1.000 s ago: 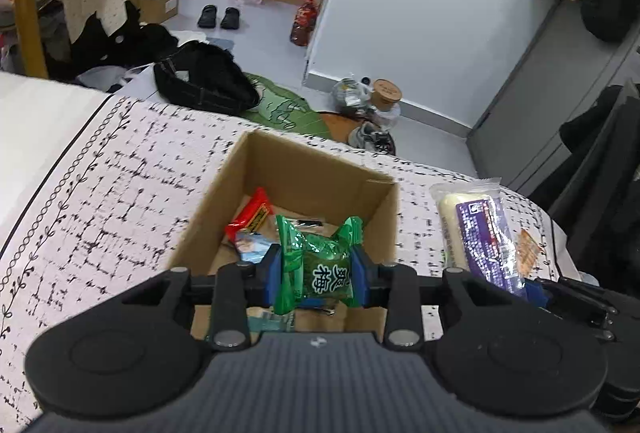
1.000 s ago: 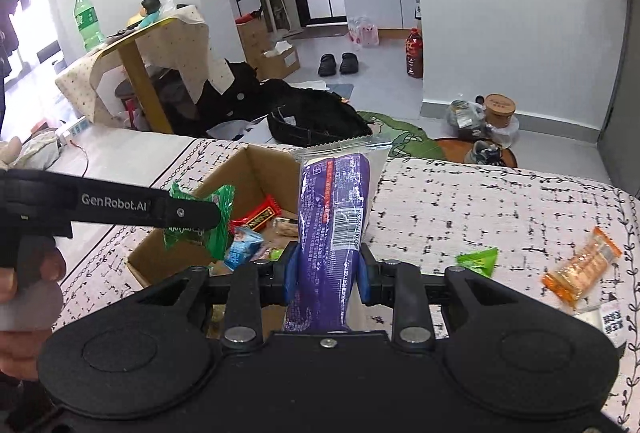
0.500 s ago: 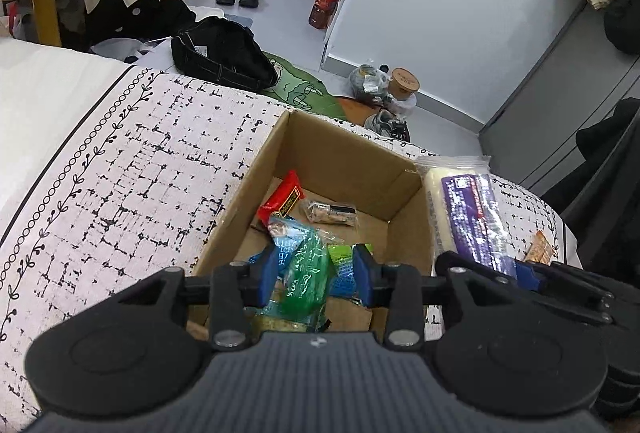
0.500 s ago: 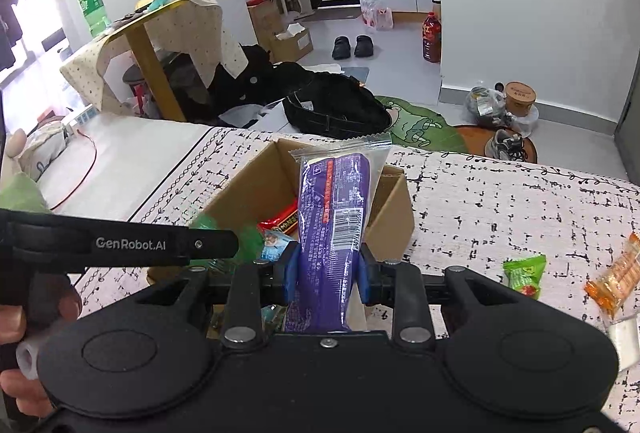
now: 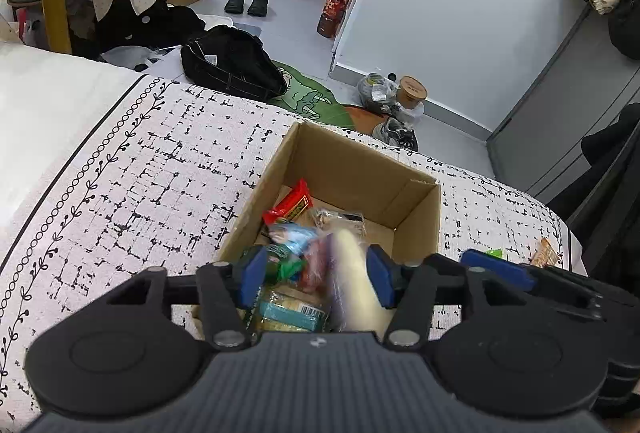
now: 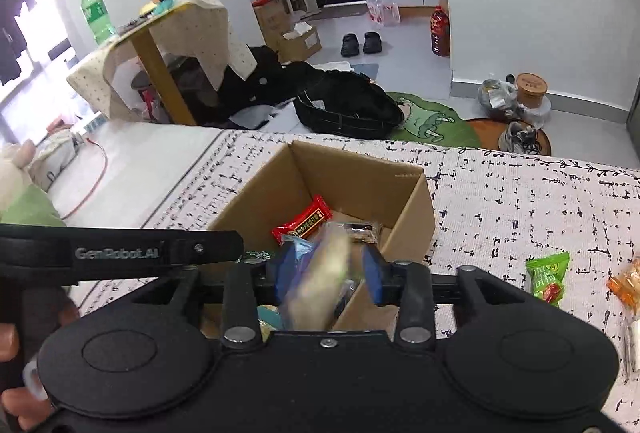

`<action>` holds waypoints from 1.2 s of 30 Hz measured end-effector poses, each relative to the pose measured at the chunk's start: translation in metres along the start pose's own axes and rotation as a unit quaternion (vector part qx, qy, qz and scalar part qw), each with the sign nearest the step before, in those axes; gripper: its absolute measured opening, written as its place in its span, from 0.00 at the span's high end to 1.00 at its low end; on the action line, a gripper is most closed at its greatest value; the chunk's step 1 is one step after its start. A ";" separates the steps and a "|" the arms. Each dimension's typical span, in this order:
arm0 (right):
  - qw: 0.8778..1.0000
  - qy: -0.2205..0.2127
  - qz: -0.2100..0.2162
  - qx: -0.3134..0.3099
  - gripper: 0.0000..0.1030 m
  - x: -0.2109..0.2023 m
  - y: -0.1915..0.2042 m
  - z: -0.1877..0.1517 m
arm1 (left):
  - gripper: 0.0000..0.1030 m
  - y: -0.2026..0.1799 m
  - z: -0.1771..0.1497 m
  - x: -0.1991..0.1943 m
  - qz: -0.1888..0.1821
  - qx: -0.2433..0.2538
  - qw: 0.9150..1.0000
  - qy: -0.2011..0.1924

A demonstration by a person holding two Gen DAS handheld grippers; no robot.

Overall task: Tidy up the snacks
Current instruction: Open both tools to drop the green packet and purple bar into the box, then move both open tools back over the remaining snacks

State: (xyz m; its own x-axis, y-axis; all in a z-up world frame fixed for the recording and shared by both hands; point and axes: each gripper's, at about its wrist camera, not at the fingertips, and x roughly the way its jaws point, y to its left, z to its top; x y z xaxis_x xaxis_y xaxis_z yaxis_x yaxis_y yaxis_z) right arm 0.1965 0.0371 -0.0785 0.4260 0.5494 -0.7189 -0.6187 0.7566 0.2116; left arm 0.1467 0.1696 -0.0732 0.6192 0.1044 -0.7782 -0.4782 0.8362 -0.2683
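My left gripper hangs with its jaws spread over the near end of the open brown cardboard box, holding nothing above the loose wrappers inside. To its right, my right gripper is parted too, and the long purple-and-cream plastic-wrapped snack is a blur between the blue pads, apparently dropping loose into the box's near right corner. It looks light, soft and slippery, best pinched mid-length.
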 end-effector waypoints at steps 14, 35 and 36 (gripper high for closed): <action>0.999 -0.021 -0.037 0.004 0.43 -0.040 -0.044 -0.016 | 0.21 -0.036 -0.014 0.002 -0.012 0.018 1.000 -0.001; 0.994 -0.040 -0.081 0.063 0.33 -0.094 -0.123 -0.066 | 0.16 -0.100 -0.043 0.005 -0.038 0.055 0.998 -0.001; 0.994 -0.039 -0.083 0.064 0.32 -0.096 -0.126 -0.068 | 0.16 -0.102 -0.044 0.006 -0.039 0.055 0.998 -0.001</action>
State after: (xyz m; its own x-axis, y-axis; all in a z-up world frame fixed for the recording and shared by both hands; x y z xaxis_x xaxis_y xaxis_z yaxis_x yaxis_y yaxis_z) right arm 0.1882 -0.1350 -0.0813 0.5682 0.4355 -0.6982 -0.4482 0.8754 0.1813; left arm 0.1718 0.0608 -0.0751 0.6532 0.0370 -0.7563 -0.3566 0.8961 -0.2641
